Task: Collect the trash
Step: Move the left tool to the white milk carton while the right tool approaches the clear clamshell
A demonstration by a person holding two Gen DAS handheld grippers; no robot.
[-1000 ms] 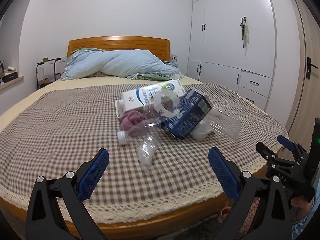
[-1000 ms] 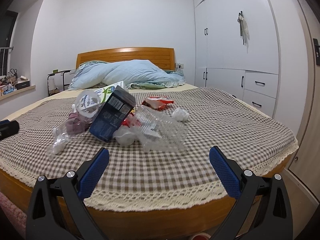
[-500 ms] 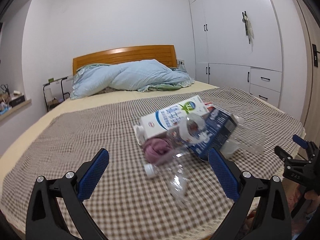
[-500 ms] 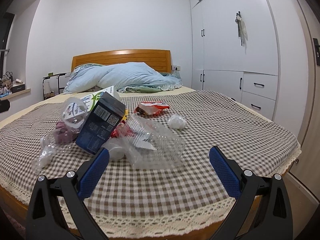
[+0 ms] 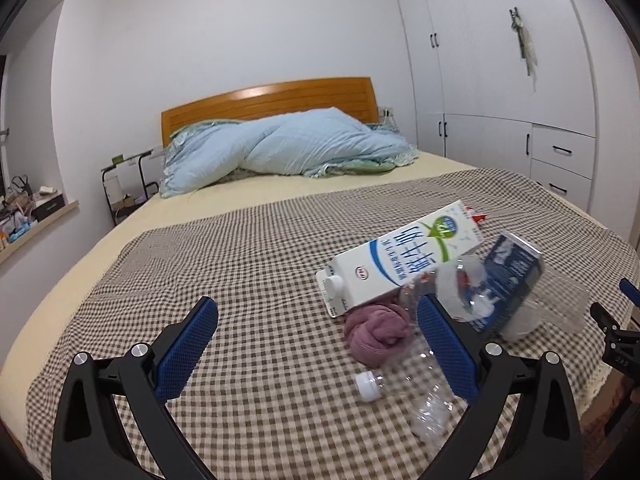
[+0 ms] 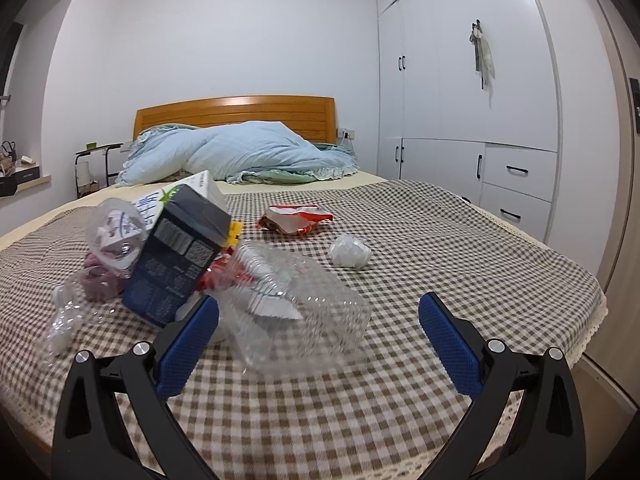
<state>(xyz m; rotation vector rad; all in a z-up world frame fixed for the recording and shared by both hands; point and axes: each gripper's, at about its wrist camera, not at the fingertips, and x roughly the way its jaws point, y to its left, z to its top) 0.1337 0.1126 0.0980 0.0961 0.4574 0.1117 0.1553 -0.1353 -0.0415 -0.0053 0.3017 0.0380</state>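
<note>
Closer now; only right wrist shows crumpled tissue [image 6: 349, 251].

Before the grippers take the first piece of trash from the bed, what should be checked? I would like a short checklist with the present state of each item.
1. Left gripper open and holding nothing: ok.
2. Right gripper open and holding nothing: ok.
3. Clear plastic box between the right fingers: not ok, it lies ahead of them.
4. Milk carton free to lift: not ok, the dark blue box and a plastic bottle crowd it.
5. Paper ball lies apart from the pile: ok.
6. Trash bag or bin within reach: cannot tell, none in view.
</note>
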